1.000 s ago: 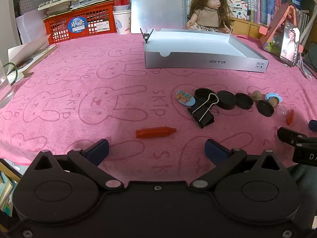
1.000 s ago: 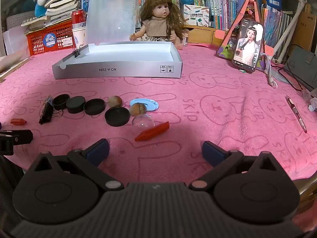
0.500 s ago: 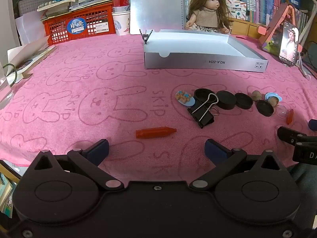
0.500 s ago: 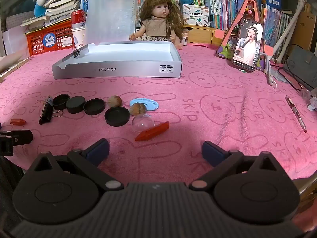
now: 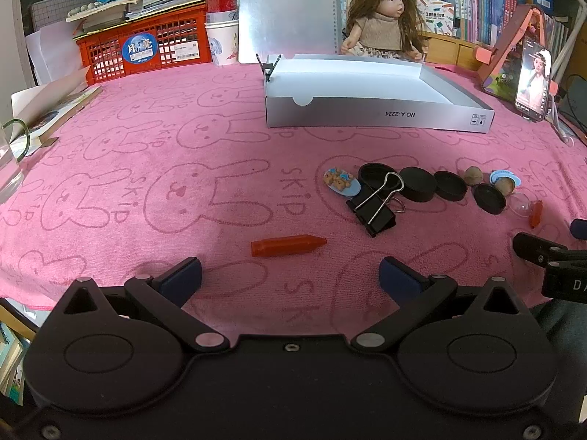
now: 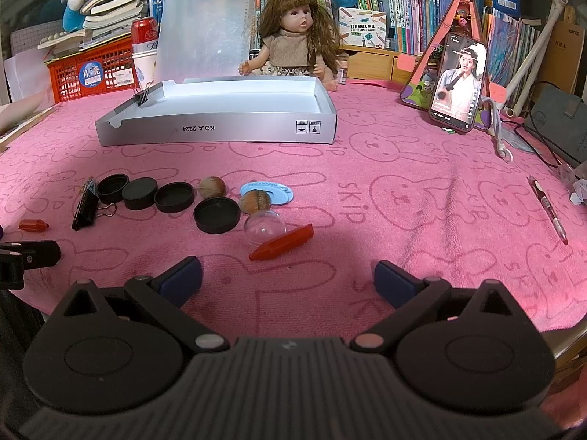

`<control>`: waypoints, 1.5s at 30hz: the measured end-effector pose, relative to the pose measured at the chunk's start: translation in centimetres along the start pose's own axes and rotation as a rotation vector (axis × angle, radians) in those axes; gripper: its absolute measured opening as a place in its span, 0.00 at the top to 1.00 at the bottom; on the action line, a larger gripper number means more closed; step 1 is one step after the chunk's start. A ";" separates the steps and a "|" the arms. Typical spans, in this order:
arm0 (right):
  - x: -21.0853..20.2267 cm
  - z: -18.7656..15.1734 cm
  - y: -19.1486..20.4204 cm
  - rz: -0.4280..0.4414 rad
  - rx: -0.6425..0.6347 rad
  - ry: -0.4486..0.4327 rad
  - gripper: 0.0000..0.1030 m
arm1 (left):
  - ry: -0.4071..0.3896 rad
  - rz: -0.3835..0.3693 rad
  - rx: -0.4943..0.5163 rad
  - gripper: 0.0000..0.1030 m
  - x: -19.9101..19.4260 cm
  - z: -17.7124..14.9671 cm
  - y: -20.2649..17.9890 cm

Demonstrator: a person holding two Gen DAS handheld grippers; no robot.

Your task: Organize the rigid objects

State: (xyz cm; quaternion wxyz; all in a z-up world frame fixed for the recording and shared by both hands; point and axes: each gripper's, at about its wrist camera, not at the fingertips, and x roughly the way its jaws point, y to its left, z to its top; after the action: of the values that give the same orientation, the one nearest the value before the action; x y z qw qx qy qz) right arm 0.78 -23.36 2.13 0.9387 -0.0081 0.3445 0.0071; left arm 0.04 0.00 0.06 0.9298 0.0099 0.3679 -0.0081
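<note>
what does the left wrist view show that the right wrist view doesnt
Only the left wrist view shows the bear sticker and the glass at the left edge. Only the right wrist view shows the pen and the grey notebook. Both share the silver box, binder clip, black caps and doll.

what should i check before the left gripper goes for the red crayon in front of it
1. Left gripper jaws open and empty: ok.
2. Red crayon lies free on the pink towel, nothing touching it: ok.
3. Crayon centred between the jaws: ok, roughly.
4. Silver tray open with bare floor: ok.
5. Path to the tray clear of the binder clip: cannot tell.
6. Right gripper open and apart from the left one: ok.
</note>
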 end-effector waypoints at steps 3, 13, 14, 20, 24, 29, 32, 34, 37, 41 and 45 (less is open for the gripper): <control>0.0 0.0 0.0 0.000 0.000 0.000 0.00 | -0.005 0.000 0.000 0.00 0.1 0.0 0.0; 0.2 0.0 0.2 -0.001 0.005 0.007 0.00 | -0.004 -0.004 0.002 0.00 0.0 -0.1 0.1; 0.0 0.0 0.1 -0.001 0.004 0.008 0.00 | -0.005 -0.004 0.002 0.00 0.0 -0.1 0.1; 0.0 0.1 0.3 -0.004 0.002 0.003 0.00 | 0.001 -0.004 0.001 0.00 0.0 -0.1 0.1; 0.0 0.1 0.2 -0.002 0.000 0.005 0.00 | 0.001 -0.004 0.001 0.00 0.0 -0.1 0.1; 0.0 0.0 0.2 -0.001 -0.001 0.003 0.00 | 0.000 -0.004 0.002 0.00 0.0 -0.1 0.1; 0.0 0.0 0.2 -0.001 -0.002 0.002 0.00 | 0.001 -0.004 0.001 0.00 0.0 -0.1 0.1; 0.0 0.0 0.2 -0.001 -0.001 0.002 0.00 | 0.001 -0.004 0.002 0.00 0.0 -0.1 0.1; 0.0 0.0 0.2 -0.001 -0.001 0.002 0.00 | 0.000 -0.003 0.001 0.00 0.0 -0.1 0.1; 0.0 0.0 0.2 -0.001 -0.001 0.001 0.00 | 0.001 -0.004 0.001 0.00 0.0 -0.1 0.1; 0.0 0.0 0.2 -0.001 -0.001 0.002 0.00 | 0.000 -0.004 0.001 0.00 0.0 0.0 0.1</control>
State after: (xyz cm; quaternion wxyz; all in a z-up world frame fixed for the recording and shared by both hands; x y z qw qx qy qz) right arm 0.75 -23.18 2.15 0.9384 -0.0088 0.3452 0.0068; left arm 0.03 0.13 0.01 0.9297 0.0097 0.3680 -0.0101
